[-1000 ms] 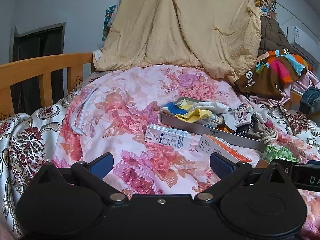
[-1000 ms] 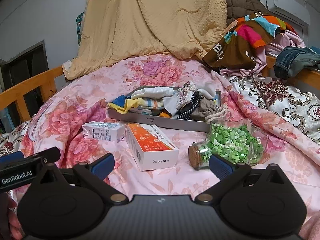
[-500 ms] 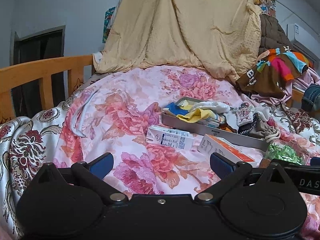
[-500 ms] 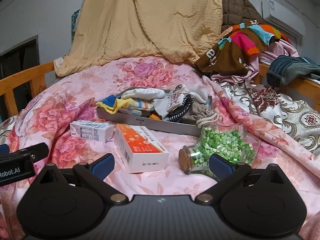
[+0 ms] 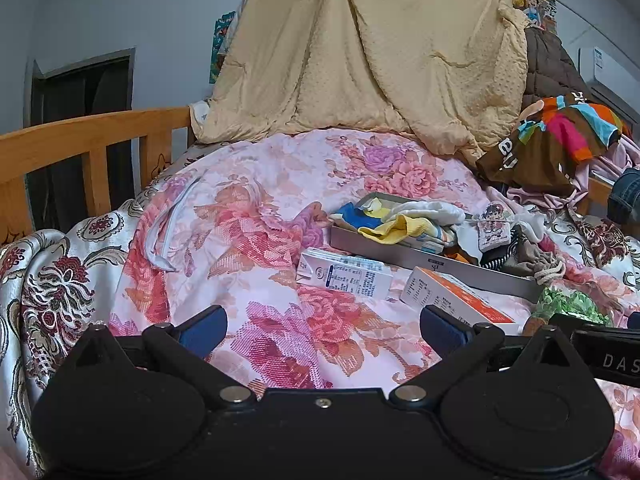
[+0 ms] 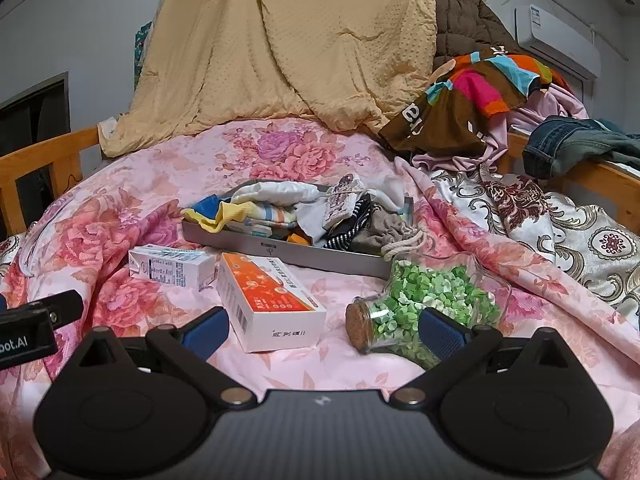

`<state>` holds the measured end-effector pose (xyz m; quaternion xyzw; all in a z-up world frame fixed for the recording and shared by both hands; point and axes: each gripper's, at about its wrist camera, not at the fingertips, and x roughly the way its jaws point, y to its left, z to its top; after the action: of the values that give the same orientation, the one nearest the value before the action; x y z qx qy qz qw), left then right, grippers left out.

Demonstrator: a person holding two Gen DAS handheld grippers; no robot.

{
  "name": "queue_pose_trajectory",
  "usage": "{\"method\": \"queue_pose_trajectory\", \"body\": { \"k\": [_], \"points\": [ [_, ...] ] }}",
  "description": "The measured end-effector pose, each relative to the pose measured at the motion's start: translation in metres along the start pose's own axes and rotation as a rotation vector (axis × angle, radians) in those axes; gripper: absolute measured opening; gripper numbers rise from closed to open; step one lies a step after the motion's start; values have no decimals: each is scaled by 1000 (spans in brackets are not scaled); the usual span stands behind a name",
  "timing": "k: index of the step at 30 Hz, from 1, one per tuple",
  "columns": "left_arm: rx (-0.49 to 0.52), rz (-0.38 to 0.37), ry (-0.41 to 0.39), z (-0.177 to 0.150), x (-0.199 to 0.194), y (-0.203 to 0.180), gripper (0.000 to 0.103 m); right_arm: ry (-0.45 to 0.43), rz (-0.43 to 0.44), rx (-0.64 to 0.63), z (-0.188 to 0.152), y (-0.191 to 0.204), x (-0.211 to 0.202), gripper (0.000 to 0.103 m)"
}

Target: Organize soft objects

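Note:
A flat grey tray (image 6: 280,251) lies on the pink floral bedspread (image 6: 132,216), piled with soft items: white, yellow and striped socks (image 6: 260,208), a patterned pouch (image 6: 344,200), a grey drawstring bag (image 6: 384,232). The tray also shows in the left wrist view (image 5: 400,256) with the socks (image 5: 404,224). My left gripper (image 5: 322,326) is open and empty, low over the bedspread, short of the tray. My right gripper (image 6: 322,326) is open and empty, just behind an orange-and-white box (image 6: 272,308) and a glass jar of green bits (image 6: 424,304).
A white carton (image 6: 172,266) lies left of the orange box; both show in the left wrist view, carton (image 5: 344,276) and box (image 5: 452,300). A tan blanket (image 5: 360,60) hangs behind. Clothes (image 6: 472,96) pile at right. A wooden bed rail (image 5: 80,148) runs along the left.
Both grippers have drifted slightly, the right one moving a little to the right and closer to the jar and box. Jaws stay open. Nothing on the bed has moved.

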<state>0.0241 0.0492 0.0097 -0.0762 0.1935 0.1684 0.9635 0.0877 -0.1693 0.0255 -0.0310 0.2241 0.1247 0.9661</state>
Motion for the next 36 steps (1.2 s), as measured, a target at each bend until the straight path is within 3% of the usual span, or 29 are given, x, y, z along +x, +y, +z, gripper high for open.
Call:
{"method": "queue_pose_trajectory", "body": {
  "k": [36],
  "points": [
    [1,9,9,-1,3,1,102,6,5,-20,-1,3,0,103]
  ]
}}
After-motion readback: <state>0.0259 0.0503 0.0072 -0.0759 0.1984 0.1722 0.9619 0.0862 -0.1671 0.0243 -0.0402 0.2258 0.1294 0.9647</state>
